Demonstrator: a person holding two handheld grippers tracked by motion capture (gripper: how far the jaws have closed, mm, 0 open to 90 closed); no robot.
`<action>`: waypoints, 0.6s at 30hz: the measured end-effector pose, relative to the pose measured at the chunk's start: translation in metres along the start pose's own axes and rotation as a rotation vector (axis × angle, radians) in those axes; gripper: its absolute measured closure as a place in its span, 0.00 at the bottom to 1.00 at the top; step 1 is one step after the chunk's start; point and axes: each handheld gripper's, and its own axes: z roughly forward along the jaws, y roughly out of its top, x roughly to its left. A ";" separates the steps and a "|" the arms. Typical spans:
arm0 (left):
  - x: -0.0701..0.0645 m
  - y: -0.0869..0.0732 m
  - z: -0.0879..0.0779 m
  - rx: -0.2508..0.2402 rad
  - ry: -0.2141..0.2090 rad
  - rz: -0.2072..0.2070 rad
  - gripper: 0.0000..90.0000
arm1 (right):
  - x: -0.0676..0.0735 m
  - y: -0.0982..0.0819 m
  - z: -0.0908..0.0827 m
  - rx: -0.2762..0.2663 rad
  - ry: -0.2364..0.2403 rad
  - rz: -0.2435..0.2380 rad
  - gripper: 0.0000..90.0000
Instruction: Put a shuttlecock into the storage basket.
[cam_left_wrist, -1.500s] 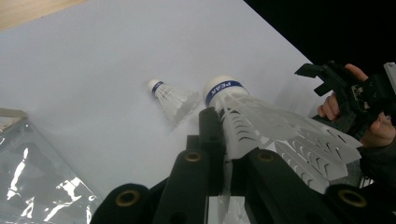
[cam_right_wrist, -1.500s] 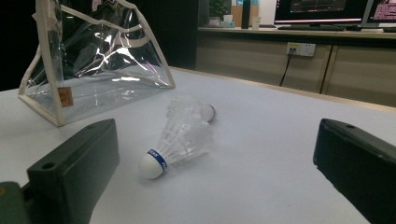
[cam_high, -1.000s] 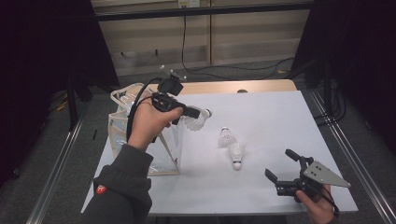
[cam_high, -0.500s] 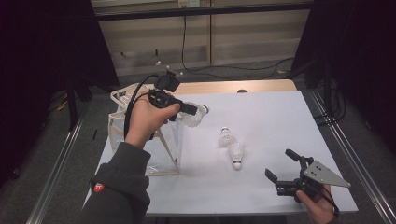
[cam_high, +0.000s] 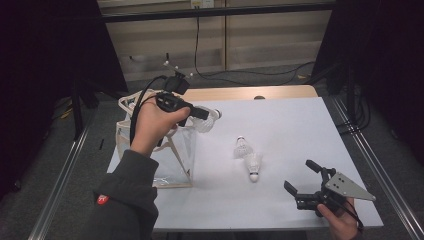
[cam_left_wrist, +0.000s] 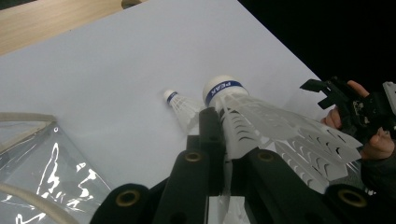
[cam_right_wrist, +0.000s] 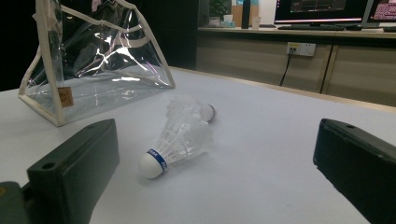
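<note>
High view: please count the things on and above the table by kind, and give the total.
Shuttlecocks: 3, one held in the left gripper, two lying on the table.
Clear bag: 1.
Grippers: 2, the left and the right gripper.
Total: 6.

"PEAK" on the held shuttlecock's (cam_left_wrist: 261, 126) blue band
</note>
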 end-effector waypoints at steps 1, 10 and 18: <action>0.000 0.000 0.000 -0.003 0.003 -0.006 0.99 | 0.000 0.000 0.000 0.000 0.000 0.000 0.00; 0.003 0.001 -0.005 -0.012 0.007 -0.013 0.99 | 0.000 0.000 0.000 -0.001 0.000 0.001 0.00; 0.007 0.001 -0.012 -0.022 0.006 -0.022 0.99 | 0.000 0.000 0.000 -0.001 -0.001 -0.001 0.00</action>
